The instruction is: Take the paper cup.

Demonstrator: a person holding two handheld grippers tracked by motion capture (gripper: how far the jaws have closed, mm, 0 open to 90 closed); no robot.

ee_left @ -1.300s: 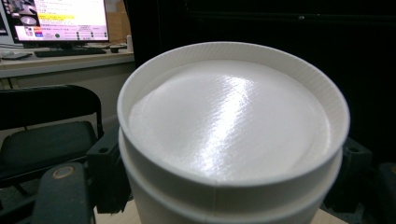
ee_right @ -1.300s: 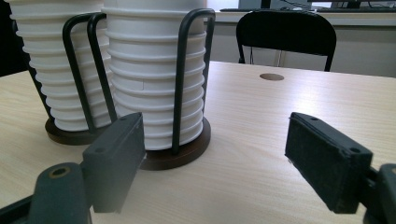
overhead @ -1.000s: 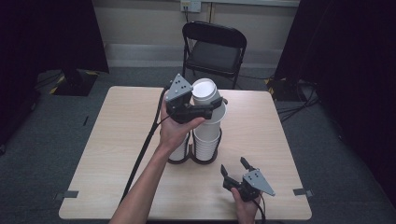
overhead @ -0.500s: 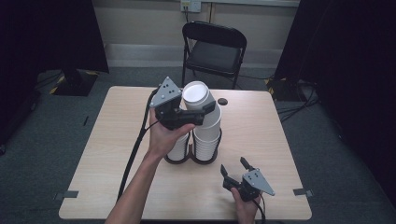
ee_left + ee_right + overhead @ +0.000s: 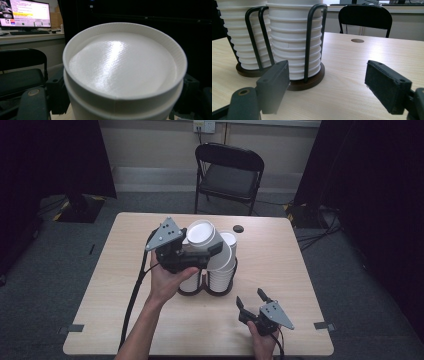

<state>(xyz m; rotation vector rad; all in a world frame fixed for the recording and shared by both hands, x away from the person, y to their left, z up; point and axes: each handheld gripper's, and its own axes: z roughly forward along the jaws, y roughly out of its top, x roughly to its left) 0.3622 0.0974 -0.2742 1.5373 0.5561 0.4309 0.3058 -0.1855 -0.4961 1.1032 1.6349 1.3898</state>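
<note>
Nearest me, my right gripper [image 5: 252,300] sits by the table's [image 5: 300,270] near right corner, jaws spread wide on nothing, pointing toward the cup holder [image 5: 305,82]; it hasn't shifted. Mid-table, my left gripper [image 5: 200,256] is clamped on a stack of white cups [image 5: 202,237], tipped so the bottom faces the camera, held above the holder's left column. Compared with a second ago, that stack has travelled leftward, off the right-hand column [image 5: 225,265] and slightly lower. I judge it's being moved across to nest on the left column. The chair [image 5: 227,172] stands beyond the far edge.
</note>
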